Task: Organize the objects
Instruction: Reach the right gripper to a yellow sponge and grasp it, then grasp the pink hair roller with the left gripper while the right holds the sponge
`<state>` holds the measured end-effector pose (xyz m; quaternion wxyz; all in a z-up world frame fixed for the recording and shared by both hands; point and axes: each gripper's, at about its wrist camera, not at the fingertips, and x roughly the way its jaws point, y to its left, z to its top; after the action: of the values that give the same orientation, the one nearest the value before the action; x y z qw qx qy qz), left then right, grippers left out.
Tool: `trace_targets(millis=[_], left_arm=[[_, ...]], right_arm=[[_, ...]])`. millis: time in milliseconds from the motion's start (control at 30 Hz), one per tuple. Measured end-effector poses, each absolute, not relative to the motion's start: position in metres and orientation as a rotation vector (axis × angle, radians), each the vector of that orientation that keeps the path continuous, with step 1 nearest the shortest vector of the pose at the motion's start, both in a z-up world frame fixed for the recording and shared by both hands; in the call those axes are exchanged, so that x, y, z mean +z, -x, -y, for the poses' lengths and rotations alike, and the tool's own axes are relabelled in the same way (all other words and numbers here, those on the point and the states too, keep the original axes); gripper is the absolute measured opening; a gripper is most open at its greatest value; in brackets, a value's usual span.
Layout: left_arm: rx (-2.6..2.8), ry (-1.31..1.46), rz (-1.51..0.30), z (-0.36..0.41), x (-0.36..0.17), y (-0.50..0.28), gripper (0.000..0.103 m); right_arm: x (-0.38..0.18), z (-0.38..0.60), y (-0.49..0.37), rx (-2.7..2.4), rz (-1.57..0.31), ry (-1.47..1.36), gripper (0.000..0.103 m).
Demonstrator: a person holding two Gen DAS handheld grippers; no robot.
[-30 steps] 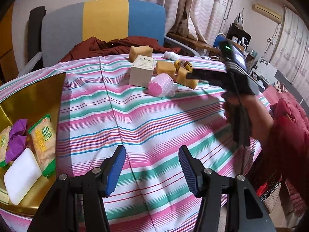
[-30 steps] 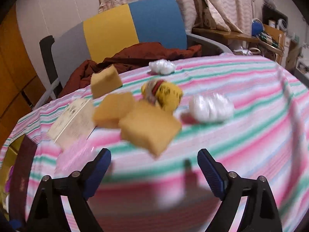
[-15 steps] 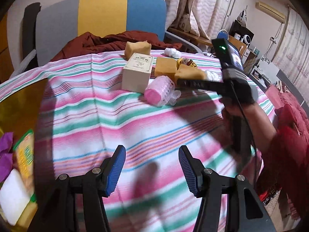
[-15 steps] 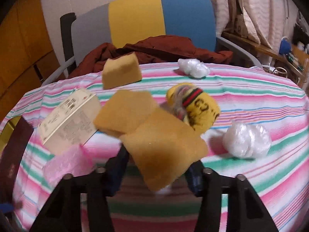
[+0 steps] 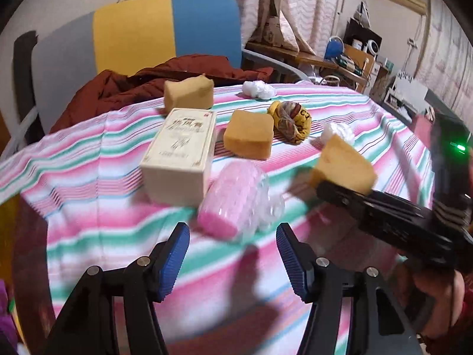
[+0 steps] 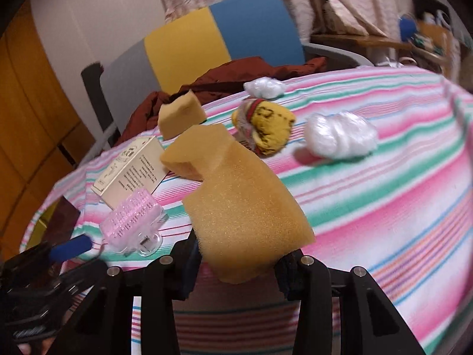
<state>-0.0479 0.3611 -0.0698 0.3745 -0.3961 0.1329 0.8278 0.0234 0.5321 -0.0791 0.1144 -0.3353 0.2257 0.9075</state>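
Observation:
My right gripper (image 6: 236, 263) is shut on a yellow sponge block (image 6: 245, 207) and holds it above the striped tablecloth; it also shows in the left wrist view (image 5: 343, 168). My left gripper (image 5: 232, 251) is open and empty, just short of a pink roller in clear wrap (image 5: 233, 198). A cream box (image 5: 180, 153), two more sponge blocks (image 5: 248, 139) (image 5: 189, 93), a yellow cloth ball (image 5: 291, 124) and two white wads (image 5: 257, 89) (image 6: 340, 139) lie on the cloth.
A chair with grey, yellow and blue back (image 5: 136, 35) holds a dark red garment (image 5: 165, 77) behind the table. A gold tray's edge (image 6: 41, 224) shows at the left. Shelves and clutter (image 5: 354, 56) stand at the right.
My right gripper closed on the sponge block and lifted it off the cloth toward me. My left gripper moved forward to the pink roller; the tray slid out of its view.

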Motion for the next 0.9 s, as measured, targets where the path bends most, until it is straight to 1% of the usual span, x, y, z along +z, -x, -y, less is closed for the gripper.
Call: trace_targets(millis=[133,333,400,433,700,900], left_arm=[[2.099,1.009,-0.364,-0.373,-0.077,0.058,0.066],[2.084,0.951,-0.455,-0.392,-0.091,0.053,0.066],[2.074,0.934,-0.438,-0.395,-0.091,0.052,0.064],[2.075,0.930,-0.444,-0.396,-0.091,0.052,0.058],[2.096,0.908,-0.434,-0.392,-0.090,0.051,0.058],[2.087,0.850,-0.467,-0.382,-0.088,0.028,0.058]], right_arm=[[-0.081,-0.537,-0.026,2.655,-0.708,0.953,0.043],[-0.082,-0.540,-0.025,2.662,-0.719,0.941,0.043],[-0.083,-0.540,-0.026,2.664,-0.727,0.935,0.043],[-0.083,-0.540,-0.026,2.665,-0.730,0.932,0.043],[-0.084,-0.540,-0.027,2.669,-0.737,0.922,0.043],[-0.084,-0.540,-0.027,2.668,-0.732,0.923,0.043]])
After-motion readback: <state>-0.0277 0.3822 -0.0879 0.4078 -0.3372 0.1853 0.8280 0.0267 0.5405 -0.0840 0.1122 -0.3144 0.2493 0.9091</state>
